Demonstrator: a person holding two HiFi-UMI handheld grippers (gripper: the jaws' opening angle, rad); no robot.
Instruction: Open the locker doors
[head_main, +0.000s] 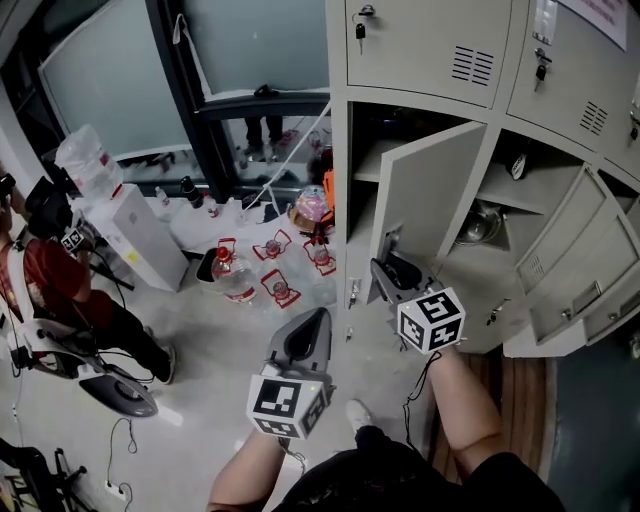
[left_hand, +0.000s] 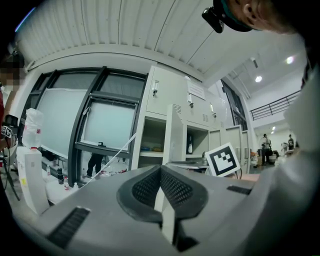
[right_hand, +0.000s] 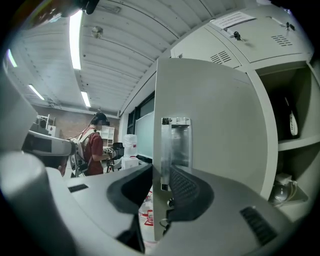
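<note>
The locker door (head_main: 430, 190), thin sheet metal, stands half swung out in the left column of the locker bank (head_main: 338, 180), below the closed top row. It likely swings lightly and is stiff but slick, so its free edge by the latch plate (right_hand: 175, 142) is the best hold. The right gripper (head_main: 392, 270) pinches that edge. The left gripper (head_main: 305, 335) hangs closed and empty, apart from the lockers.

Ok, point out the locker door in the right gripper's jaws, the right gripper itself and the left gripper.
locker door (head_main: 440, 185): head view, middle of its flat panel.
right gripper (right_hand: 161, 169): right gripper view, between its fingertips, which clamp the door's edge.
left gripper (left_hand: 160, 170): left gripper view, where its closed fingertips meet.
</note>
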